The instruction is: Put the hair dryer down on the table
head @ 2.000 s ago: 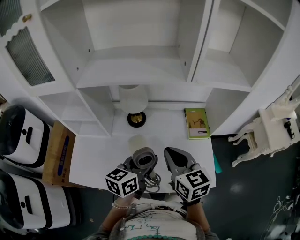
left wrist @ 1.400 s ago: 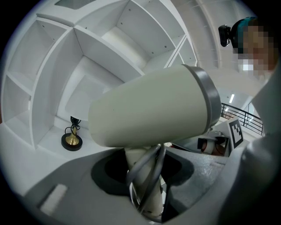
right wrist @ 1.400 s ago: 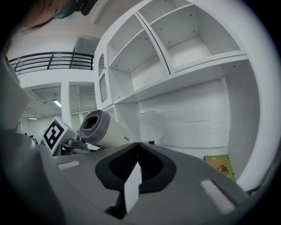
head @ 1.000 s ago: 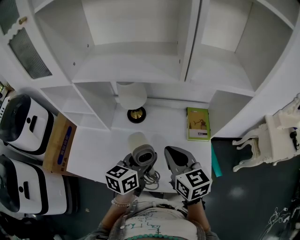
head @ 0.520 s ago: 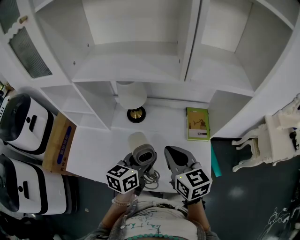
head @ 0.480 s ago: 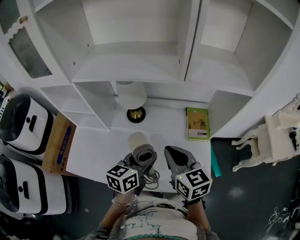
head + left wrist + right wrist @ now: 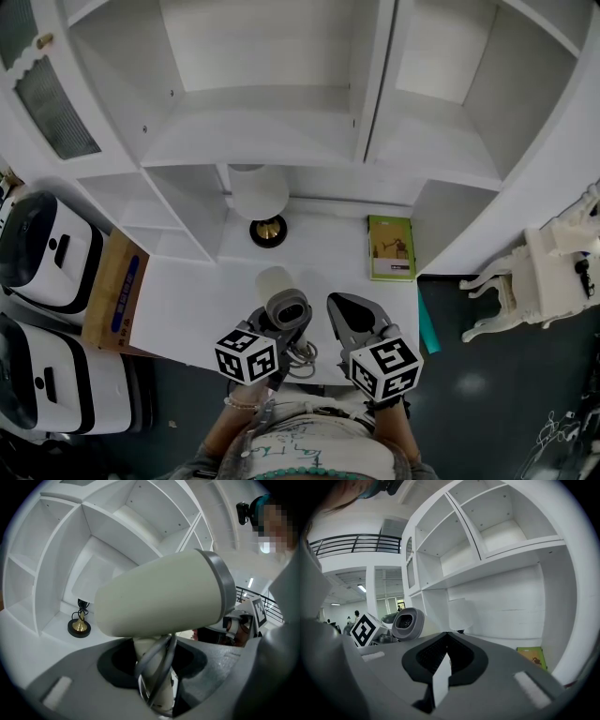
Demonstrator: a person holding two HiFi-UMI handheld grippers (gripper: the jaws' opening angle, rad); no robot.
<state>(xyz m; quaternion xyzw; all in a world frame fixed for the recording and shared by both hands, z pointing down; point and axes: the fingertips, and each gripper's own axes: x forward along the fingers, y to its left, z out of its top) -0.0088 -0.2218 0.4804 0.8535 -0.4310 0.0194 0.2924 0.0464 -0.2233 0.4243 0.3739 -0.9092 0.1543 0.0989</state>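
The hair dryer [image 7: 284,302] is up in your left gripper [image 7: 279,328], not yet down on the table [image 7: 187,300]. It hangs over the table's near edge. Its cream barrel points far, toward the lamp [image 7: 260,192], and its grey rear ring faces up at you.

In the left gripper view, the jaws of the left gripper [image 7: 154,667] are closed round the dryer's handle. The barrel of the hair dryer [image 7: 159,597] sits crosswise just above them. The grey cord [image 7: 157,663] is looped round the handle, inside the grip. Your right gripper [image 7: 345,307] is just to the right of the dryer, apart from it. Its jaws are pressed together on nothing, as the right gripper view shows [image 7: 443,660]. There the dryer's grey end [image 7: 408,623] shows to the left.

The lamp stands in the recess at the table's far side, under the white shelving [image 7: 272,122]. A green book [image 7: 391,247] lies flat at the far right of the table. A cardboard box [image 7: 114,291] sits against the table's left edge, top closed, so its contents are hidden.

Your gripper and body hide the lower handle and the cord's end. No view shows whether the dryer touches the table.
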